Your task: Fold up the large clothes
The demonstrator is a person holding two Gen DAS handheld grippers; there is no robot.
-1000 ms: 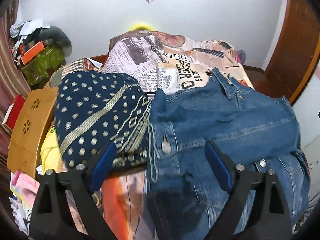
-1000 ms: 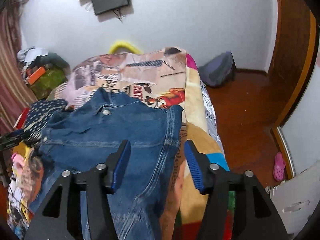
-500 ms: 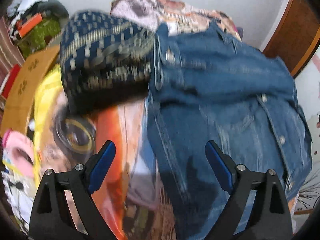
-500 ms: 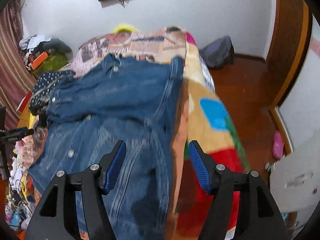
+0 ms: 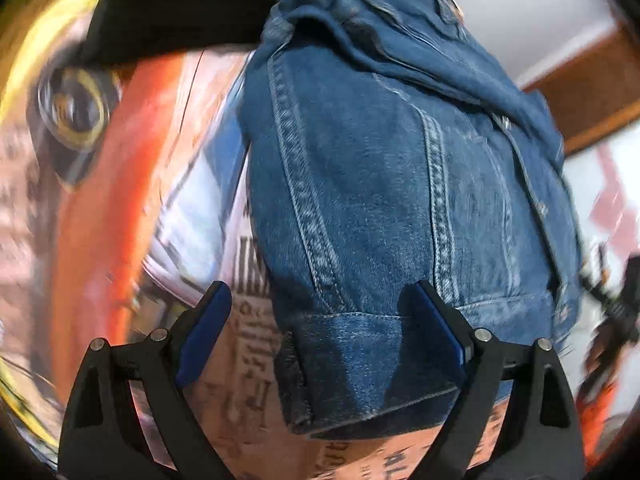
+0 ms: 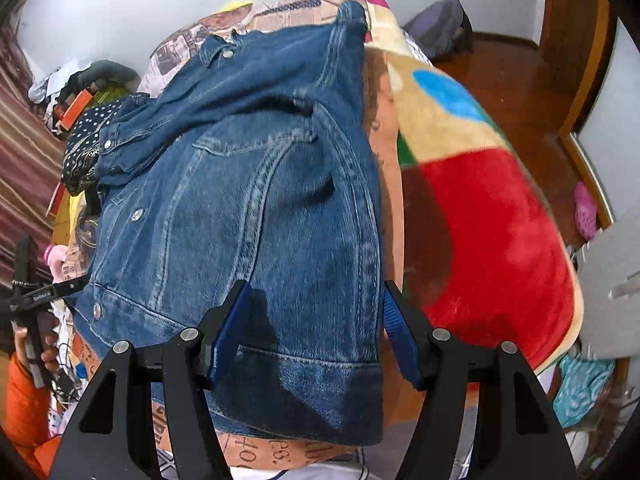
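Where it lies spread on the bed, the blue denim jacket with metal snap buttons (image 6: 256,184) rests front-up on a newspaper-print bedsheet (image 5: 248,364), its hem band nearest both cameras and its collar at the far end. Handling, as judged: heavy, stiff cotton with thick double-stitched seams; should hold a crease, will not slip, and is not fragile, though bulk at seams may resist a tight pinch. Best hold: the two lower hem corners, where the band gives a firm doubled edge. Left claw (image 5: 324,316), blue pads wide apart, straddles the jacket's hem corner on its side, nothing clamped. Right claw (image 6: 316,320), pads likewise apart, brackets the opposite hem corner beside the side seam, nothing clamped. Adjacent items: a navy fabric bundle with gold dot pattern (image 6: 84,144) touching the jacket's far sleeve; a plush blanket in red, tan and blue blocks (image 6: 492,216) draped over the bed's edge just beside the right seam. Room: bare sheet shows before the hem; the bed drops to a brown wooden floor (image 6: 516,68) on the right.
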